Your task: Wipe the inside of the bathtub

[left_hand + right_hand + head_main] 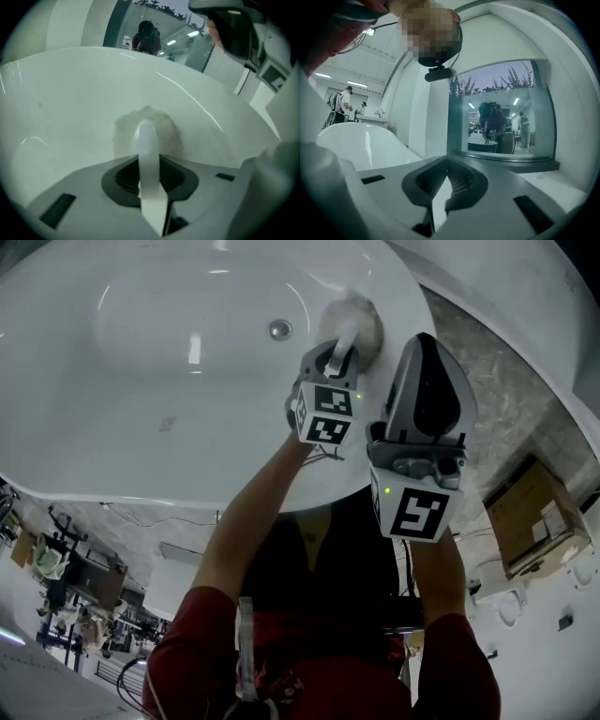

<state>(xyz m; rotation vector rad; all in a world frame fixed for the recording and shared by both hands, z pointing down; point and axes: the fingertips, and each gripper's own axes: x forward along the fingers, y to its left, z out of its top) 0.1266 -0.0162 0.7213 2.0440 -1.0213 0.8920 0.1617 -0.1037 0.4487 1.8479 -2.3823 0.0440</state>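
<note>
Left gripper view: left gripper point(147, 127) (clamped) presses cloth point(123, 136) against bathtub point(70, 103).

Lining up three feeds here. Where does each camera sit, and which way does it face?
Head view: on the person's head, looking steeply down into the bathtub; both forearms, left gripper and right gripper show.
Left gripper view: on the left gripper, facing the bathtub's wall; jaws shut on a white cloth.
Right gripper view: on the right gripper, facing a window; its shut jaws and the head camera show.
Shared: the first two show the cloth.
</note>
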